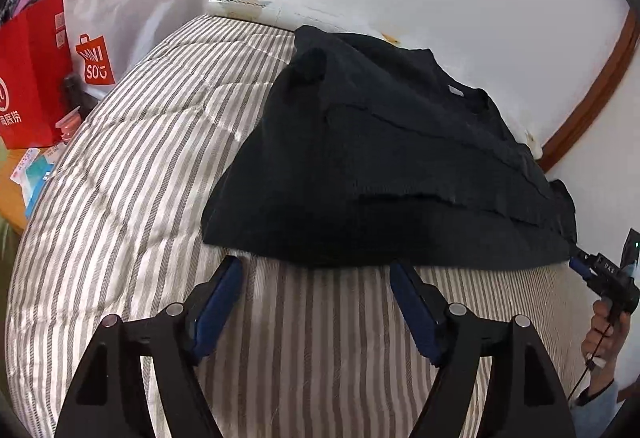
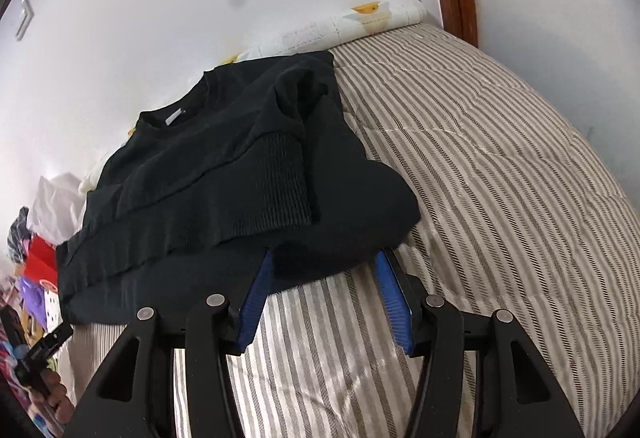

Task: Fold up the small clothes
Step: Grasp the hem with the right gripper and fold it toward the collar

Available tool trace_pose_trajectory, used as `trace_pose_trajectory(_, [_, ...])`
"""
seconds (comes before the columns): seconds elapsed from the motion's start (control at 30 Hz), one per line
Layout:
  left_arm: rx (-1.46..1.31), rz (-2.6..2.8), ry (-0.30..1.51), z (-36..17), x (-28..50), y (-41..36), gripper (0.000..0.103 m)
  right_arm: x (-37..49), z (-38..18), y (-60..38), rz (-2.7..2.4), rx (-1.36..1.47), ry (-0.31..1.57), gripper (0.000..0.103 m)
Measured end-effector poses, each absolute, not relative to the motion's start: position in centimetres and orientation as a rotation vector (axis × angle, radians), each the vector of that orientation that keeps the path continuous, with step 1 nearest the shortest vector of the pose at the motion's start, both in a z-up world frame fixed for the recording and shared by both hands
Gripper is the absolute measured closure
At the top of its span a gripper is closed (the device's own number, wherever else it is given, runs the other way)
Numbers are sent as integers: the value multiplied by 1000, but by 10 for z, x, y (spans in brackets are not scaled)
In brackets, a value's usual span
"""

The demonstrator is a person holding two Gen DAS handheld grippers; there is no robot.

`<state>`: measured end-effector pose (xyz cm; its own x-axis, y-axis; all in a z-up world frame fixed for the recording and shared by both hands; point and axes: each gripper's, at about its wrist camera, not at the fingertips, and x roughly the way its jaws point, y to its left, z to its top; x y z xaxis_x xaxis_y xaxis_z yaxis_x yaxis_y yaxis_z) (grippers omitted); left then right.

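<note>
A black knit sweater (image 1: 380,157) lies flat on the striped bed, both sleeves folded in over its body; it also shows in the right wrist view (image 2: 224,173). My left gripper (image 1: 316,270) is open and empty, its blue fingertips just short of the sweater's near hem. My right gripper (image 2: 324,258) is open, its tips at the sweater's near right hem corner, with the cloth edge lying over the tips. The right gripper also shows in the left wrist view (image 1: 576,258) at the hem's right end.
The striped quilt (image 1: 140,177) covers the bed. A red paper bag (image 1: 28,69) and a white Miniso bag (image 1: 104,21) stand at the bed's left side. A white wall and a brown wooden frame (image 1: 592,77) lie behind. A patterned pillow (image 2: 360,21) sits at the head.
</note>
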<state>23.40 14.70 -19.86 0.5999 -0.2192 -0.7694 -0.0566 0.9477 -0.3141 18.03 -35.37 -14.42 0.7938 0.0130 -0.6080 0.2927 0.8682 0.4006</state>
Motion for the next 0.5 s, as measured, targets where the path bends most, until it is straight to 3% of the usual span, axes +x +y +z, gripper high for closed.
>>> trace_pose_trajectory(0.27, [-348,-40,909,-200,252,145,32,195,-148,-354,-199,557,630,47])
trace_pose_trajectory(0.33, [-315,-7,906,-200,256,141,40,197,-149,-353,-215,549,630,50])
trace_pose_trajectory(0.4, [-302,17,900,-201,257,140,55,198,-148,-352,-232,528,634,58])
trace_pose_trajectory(0.43, [-302,20,900,-201,257,141,61,198,-148,-351,-256,507,639,69])
trace_pose_trajectory(0.5, [-312,21,902,-201,259,142,71,197,-148,-352,-252,500,637,78])
